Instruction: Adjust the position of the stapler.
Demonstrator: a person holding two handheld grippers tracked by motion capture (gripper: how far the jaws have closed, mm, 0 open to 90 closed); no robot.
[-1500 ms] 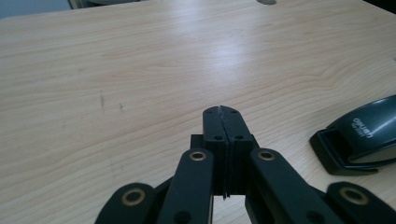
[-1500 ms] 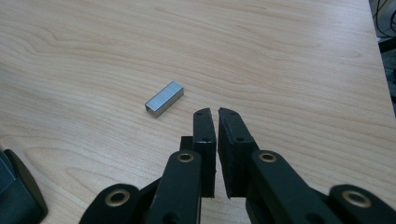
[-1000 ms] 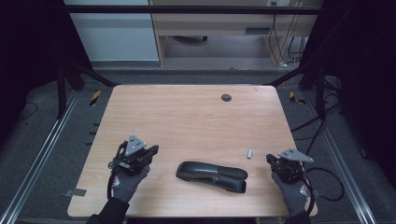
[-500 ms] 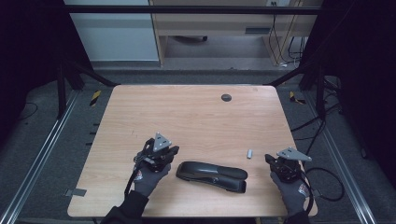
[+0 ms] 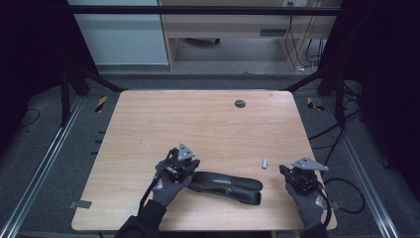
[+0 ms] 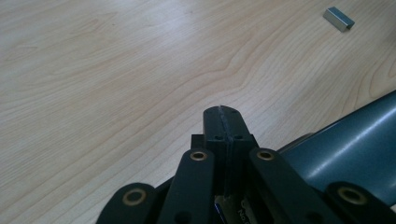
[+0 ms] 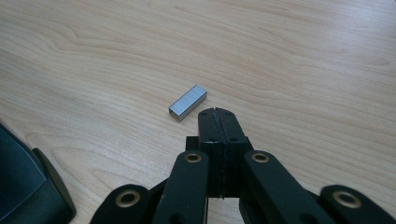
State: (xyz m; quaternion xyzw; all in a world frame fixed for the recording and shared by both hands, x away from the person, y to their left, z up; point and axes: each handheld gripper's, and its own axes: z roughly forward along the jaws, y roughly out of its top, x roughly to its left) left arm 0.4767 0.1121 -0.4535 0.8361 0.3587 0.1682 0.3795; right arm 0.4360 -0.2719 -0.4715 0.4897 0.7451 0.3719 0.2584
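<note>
A black stapler [image 5: 228, 184] lies flat near the front middle of the wooden table [image 5: 198, 124]. My left gripper [image 5: 192, 164] is at the stapler's left end, jaws shut with nothing between them. In the left gripper view the shut tips [image 6: 223, 112] sit just beside the stapler's dark body [image 6: 355, 144]. A small silver block of staples [image 5: 265, 162] lies to the right of the stapler. My right gripper [image 5: 283, 170] rests near the front right edge, also shut and empty. In the right gripper view the tips [image 7: 217, 114] point just to the right of the staple block [image 7: 187, 102].
A round dark grommet [image 5: 239, 103] sits in the tabletop near the far edge. Cables [image 5: 341, 193] trail over the floor to the right of the table. Metal rails run along both sides, and a cabinet stands behind.
My left gripper has moved to the right and slightly down, from the open tabletop to the stapler's left end. The right gripper has stayed where it was.
</note>
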